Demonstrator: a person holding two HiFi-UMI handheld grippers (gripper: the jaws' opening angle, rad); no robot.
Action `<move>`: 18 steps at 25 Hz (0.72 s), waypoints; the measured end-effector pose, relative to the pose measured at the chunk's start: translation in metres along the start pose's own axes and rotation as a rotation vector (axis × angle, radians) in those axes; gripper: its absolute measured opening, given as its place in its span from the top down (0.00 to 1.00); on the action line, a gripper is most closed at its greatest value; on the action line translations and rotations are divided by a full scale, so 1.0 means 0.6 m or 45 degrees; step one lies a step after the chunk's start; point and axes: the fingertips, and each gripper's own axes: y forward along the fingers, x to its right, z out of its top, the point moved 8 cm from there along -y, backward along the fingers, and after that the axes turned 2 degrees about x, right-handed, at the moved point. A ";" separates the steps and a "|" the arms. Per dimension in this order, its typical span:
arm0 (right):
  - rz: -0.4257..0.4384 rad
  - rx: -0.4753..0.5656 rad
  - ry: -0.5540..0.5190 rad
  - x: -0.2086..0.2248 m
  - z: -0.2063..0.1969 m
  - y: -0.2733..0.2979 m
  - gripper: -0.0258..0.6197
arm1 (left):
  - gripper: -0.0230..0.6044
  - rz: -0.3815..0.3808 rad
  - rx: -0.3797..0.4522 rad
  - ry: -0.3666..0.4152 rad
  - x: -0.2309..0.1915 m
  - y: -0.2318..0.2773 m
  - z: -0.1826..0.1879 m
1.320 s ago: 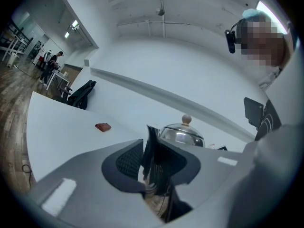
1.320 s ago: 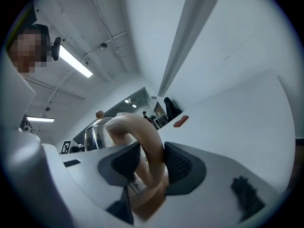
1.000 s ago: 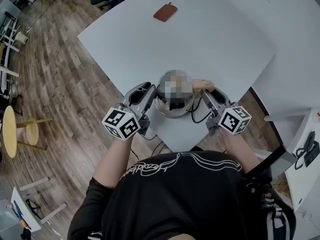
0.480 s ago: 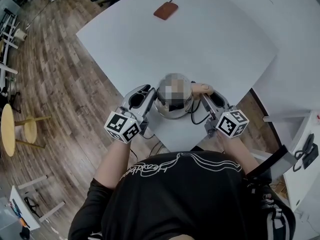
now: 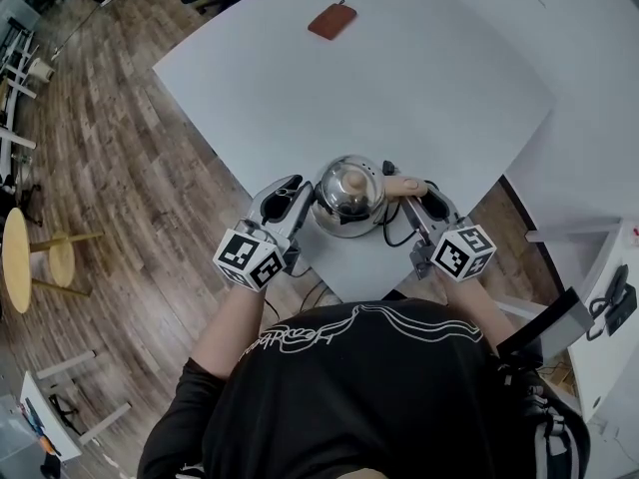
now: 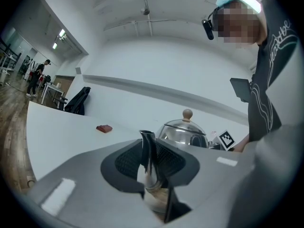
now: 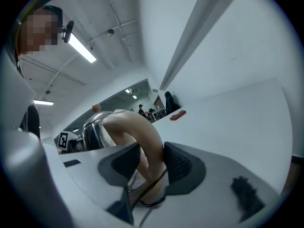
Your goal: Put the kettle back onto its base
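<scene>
A steel kettle (image 5: pixel 349 196) with a wooden knob stands near the front corner of the white table (image 5: pixel 449 88). My left gripper (image 5: pixel 302 203) reaches it from the left. Its jaws are closing, and its pads lie against the thin spout (image 6: pixel 148 156) between them. My right gripper (image 5: pixel 411 196) comes in from the right and is shut on the pale wooden handle (image 7: pixel 137 132). A black cord (image 5: pixel 391 230) loops beside the kettle. The kettle hides its base, so I cannot tell whether it rests on one.
A brown case (image 5: pixel 330 23) lies far back on the table. The table's corner edge (image 5: pixel 344 292) is just in front of the kettle, with wooden floor (image 5: pixel 100 168) to the left. A second white table (image 5: pixel 599 118) stands at the right.
The left gripper's jaws have drawn in around the spout. Both hands and the kettle stay almost where they were.
</scene>
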 end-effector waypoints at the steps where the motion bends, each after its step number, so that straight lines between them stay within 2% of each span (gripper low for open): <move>1: 0.000 0.005 0.001 0.000 0.000 -0.001 0.71 | 0.85 0.004 0.004 -0.001 0.001 -0.001 -0.001; 5: 0.000 0.024 0.022 0.002 -0.002 -0.003 0.71 | 0.85 0.017 0.016 -0.028 0.002 0.000 -0.004; 8: 0.024 0.035 0.110 0.005 -0.006 -0.002 0.71 | 0.83 0.041 0.010 -0.081 -0.002 0.000 -0.004; 10: 0.037 0.030 0.140 0.006 -0.008 -0.003 0.71 | 0.75 0.061 0.017 -0.117 -0.005 -0.004 -0.002; 12: 0.045 0.019 0.149 0.005 -0.009 -0.004 0.70 | 0.68 0.069 0.023 -0.145 -0.008 -0.008 -0.002; 18: -0.007 0.023 0.108 -0.005 -0.006 -0.022 0.69 | 0.67 0.107 0.015 -0.216 -0.019 -0.040 -0.002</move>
